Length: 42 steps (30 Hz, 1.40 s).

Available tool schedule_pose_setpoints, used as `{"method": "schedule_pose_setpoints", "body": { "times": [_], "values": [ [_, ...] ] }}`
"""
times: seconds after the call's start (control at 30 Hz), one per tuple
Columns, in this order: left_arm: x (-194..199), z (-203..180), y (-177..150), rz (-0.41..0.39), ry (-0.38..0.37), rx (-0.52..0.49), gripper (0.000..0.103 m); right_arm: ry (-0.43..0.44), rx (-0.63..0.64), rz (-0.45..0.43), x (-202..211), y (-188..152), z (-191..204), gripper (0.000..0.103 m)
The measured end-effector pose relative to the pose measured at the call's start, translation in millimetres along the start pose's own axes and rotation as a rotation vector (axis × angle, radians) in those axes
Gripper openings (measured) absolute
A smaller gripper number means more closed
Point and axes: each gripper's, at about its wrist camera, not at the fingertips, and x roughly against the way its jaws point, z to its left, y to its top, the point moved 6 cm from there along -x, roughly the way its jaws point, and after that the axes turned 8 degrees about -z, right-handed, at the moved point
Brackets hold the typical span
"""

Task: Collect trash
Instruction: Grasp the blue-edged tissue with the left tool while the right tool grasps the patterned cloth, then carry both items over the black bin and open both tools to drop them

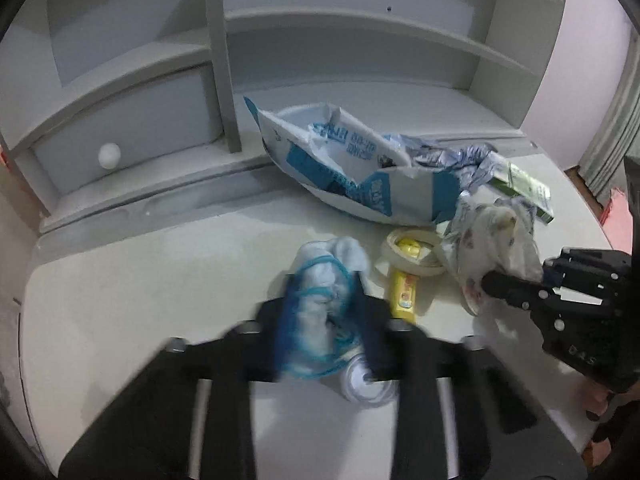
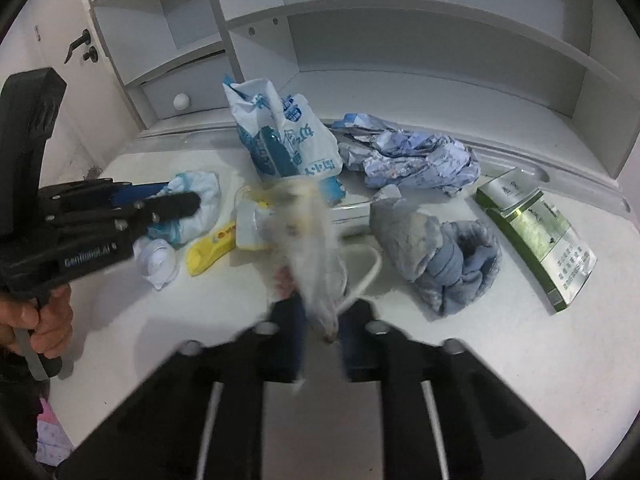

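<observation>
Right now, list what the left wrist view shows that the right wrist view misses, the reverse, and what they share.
Only the left wrist view: pink material at the right edge and a grey curtain.

Only the right wrist view: a door handle, a bunched grey-blue cloth and a white cable.

Both: the left gripper shut on a white-and-blue wad, the right gripper shut on a whitish crumpled wrapper, the blue-and-white bag, yellow tube, green box, white tissue ball and drawer knob.
</observation>
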Motion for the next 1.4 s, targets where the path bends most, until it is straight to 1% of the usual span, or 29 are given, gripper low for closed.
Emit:
{"method": "schedule_pose_setpoints", "body": {
  "times": [0.07, 0.27, 0.47, 0.57, 0.67, 0.77, 0.87, 0.9, 0.97, 1.0, 1.13, 1.17, 1.23, 1.33, 1.37, 1.4],
  "values": [
    [7.2, -0.9, 1.7, -0.015, 0.014, -0.01, 0.015, 0.009, 0.009, -0.013, 3.7, 0.8, 5.4, 0.008],
    [23.7, -7.9, 1.2, -0.04, 0.036, -0.034, 0.014, 0.013, 0.014, -0.046, 23.4, 0.9, 9.4, 0.007],
    [42.2, -7.5, 6.9, -0.076, 0.058, -0.013, 0.013, -0.007, -0.006, -0.092, 56.6, -1.2, -8.0, 0.007],
    [50.3, -24.2, 10.8, -0.091, 0.039, -0.019, 0.013, -0.031, -0.024, -0.121, 79.8, -4.6, -26.4, 0.007],
    [57.2, -60.2, 15.1, -0.11, -0.001, -0.053, 0.013, -0.065, -0.057, -0.151, 109.4, -14.3, -52.9, 0.007],
    [60.6, -114.8, 20.6, -0.132, -0.06, -0.106, 0.013, -0.131, -0.1, -0.181, 145.1, -31.1, -92.1, 0.007],
    [58.9, -183.2, 20.7, -0.151, -0.138, -0.162, 0.013, -0.21, -0.157, -0.203, 185.6, -56.3, -137.7, 0.007],
    [57.0, -216.7, 18.9, -0.156, -0.177, -0.189, 0.013, -0.244, -0.182, -0.209, 200.4, -67.1, -155.3, 0.007],
    [55.2, -256.4, 16.8, -0.163, -0.224, -0.219, 0.013, -0.298, -0.22, -0.216, 225.5, -86.3, -184.0, 0.007],
    [54.1, -283.8, 14.0, -0.163, -0.258, -0.239, 0.013, -0.329, -0.24, -0.219, 238.9, -97.9, -199.0, 0.007],
    [52.8, -384.6, -2.2, -0.154, -0.383, -0.319, 0.013, -0.466, -0.33, -0.225, 297.4, -155.6, -261.8, 0.007],
    [52.6, -403.4, -6.0, -0.149, -0.407, -0.335, 0.013, -0.5, -0.353, -0.226, 312.0, -171.2, -275.9, 0.007],
    [54.5, -455.4, -19.0, -0.135, -0.474, -0.378, 0.013, -0.548, -0.401, -0.224, 335.1, -200.4, -297.9, 0.007],
    [58.5, -520.0, -40.7, -0.114, -0.559, -0.429, 0.013, -0.624, -0.469, -0.212, 367.5, -247.1, -328.0, 0.007],
    [59.5, -534.6, -46.7, -0.105, -0.581, -0.441, 0.013, -0.646, -0.494, -0.208, 377.3, -263.4, -336.9, 0.007],
    [61.2, -560.3, -57.8, -0.097, -0.61, -0.469, 0.013, -0.661, -0.512, -0.205, 383.7, -274.7, -343.1, 0.007]
  ]
}}
